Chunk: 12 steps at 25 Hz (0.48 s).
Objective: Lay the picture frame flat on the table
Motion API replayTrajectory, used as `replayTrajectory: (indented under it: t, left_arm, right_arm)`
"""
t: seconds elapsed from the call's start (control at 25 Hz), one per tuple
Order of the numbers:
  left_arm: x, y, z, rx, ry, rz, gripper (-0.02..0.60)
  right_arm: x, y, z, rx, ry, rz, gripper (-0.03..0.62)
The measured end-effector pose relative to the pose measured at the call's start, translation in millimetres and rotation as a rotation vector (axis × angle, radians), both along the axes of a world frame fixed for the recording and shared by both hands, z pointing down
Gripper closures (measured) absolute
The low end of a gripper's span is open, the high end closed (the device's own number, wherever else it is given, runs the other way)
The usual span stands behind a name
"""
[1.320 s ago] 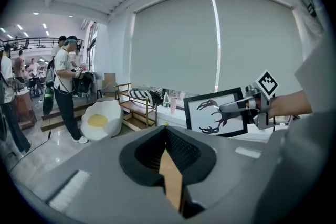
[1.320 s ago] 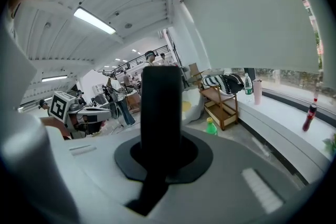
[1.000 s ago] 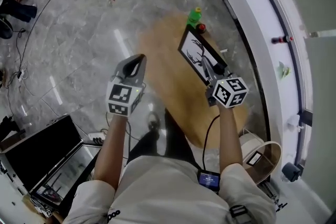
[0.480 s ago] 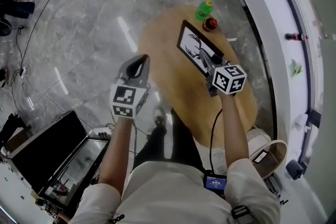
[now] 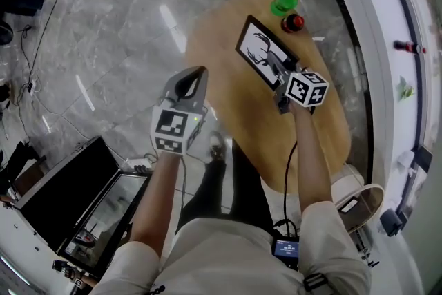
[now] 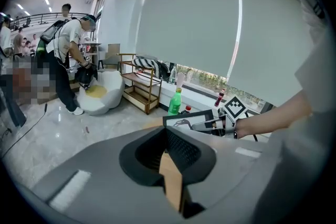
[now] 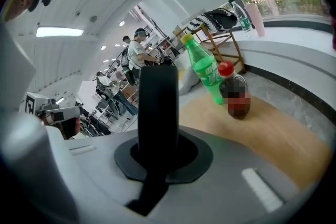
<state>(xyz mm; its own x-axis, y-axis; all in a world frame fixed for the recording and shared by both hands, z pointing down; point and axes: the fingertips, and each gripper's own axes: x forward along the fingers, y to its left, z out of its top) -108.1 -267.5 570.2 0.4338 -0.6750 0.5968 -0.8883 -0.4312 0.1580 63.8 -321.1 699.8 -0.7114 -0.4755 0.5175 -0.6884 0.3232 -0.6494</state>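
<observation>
The picture frame (image 5: 264, 52), black-edged with a deer print, lies tilted low over the oval wooden table (image 5: 235, 107), print side up. My right gripper (image 5: 275, 70) is shut on its near right edge. In the right gripper view the frame's black edge (image 7: 157, 105) stands up out of the closed jaws. My left gripper (image 5: 195, 75) is shut and empty, hanging off the table's left rim. From the left gripper view, the frame (image 6: 188, 118) and the right gripper (image 6: 211, 125) show beyond its tips. Whether the frame touches the tabletop I cannot tell.
A green bottle (image 5: 284, 1) and a small dark cola bottle (image 5: 293, 23) stand at the table's far end, just past the frame. A white curved counter (image 5: 387, 45) runs along the right. Marble floor and cables lie left; people stand far off.
Both hands have sunk, the right one more, carrying the frame lower toward the tabletop. The right gripper has rolled somewhat. Neither gripper's jaws have changed.
</observation>
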Motion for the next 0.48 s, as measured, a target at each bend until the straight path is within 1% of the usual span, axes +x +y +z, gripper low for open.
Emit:
replayTrajectory:
  t: [0.2,0.36,0.48]
  left_arm:
    - [1.8,-3.1,22.8,-0.029,0.005,0.000,0.571]
    - [10.3,-9.9,37.0,-0.040,0.011,0.010,0.571]
    - [15.0,-18.7,48.5,-0.041,0.013,0.009,0.571]
  right_arm:
    - [2.4,-7.9,32.0,-0.059,-0.027,0.048,0.580]
    - [5.9,-9.8,46.8,-0.083,-0.036,0.063,0.580]
    - [6.5,-10.9,53.3,-0.096,-0.067,0.082,0.580]
